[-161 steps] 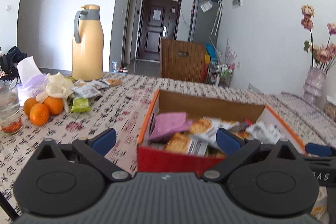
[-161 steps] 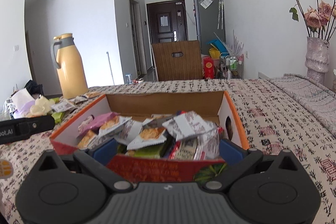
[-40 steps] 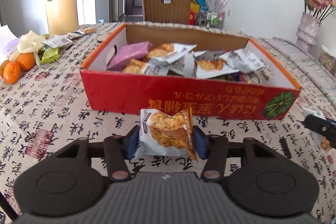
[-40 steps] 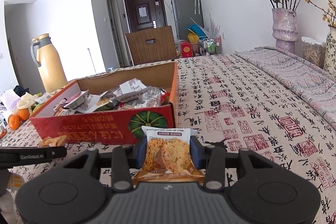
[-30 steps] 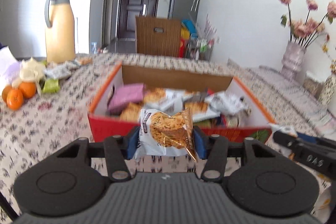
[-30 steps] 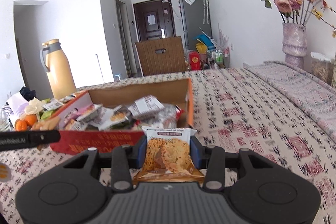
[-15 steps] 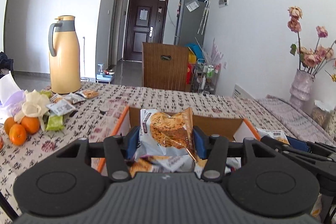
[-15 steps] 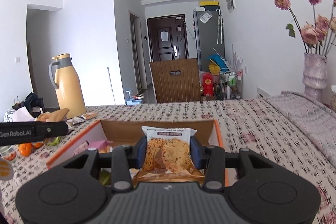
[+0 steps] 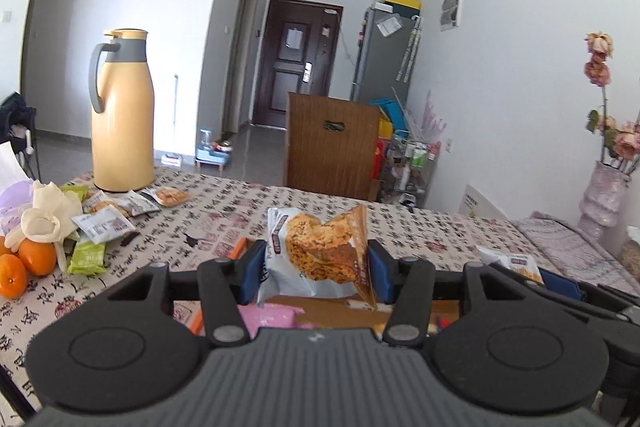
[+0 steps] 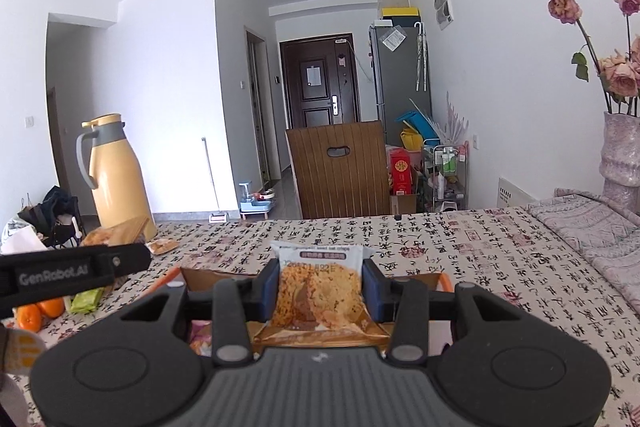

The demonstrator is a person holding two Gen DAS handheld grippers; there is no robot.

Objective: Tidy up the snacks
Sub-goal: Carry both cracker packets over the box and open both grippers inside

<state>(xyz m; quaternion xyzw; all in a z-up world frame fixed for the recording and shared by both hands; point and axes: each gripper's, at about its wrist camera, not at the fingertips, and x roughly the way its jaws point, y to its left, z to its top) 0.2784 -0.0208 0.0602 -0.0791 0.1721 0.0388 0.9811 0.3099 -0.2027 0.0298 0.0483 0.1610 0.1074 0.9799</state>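
step: carrying snacks over box (image 10: 208,277) | left gripper (image 9: 316,269) clenched on cracker packet (image 9: 320,259) | right gripper (image 10: 320,289) grasping biscuit packet (image 10: 318,293) at frame centre | next: lower into box, release

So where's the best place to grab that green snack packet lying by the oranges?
Probably the green snack packet is best pinched across its two long edges, coming straight down from above: it lies flat on the tablecloth, with the oranges crowding its left side.

Two held cracker packets (image 9: 316,255) (image 10: 318,293), two oranges (image 9: 24,265), one yellow thermos (image 9: 122,113), one cardboard box (image 10: 208,275).
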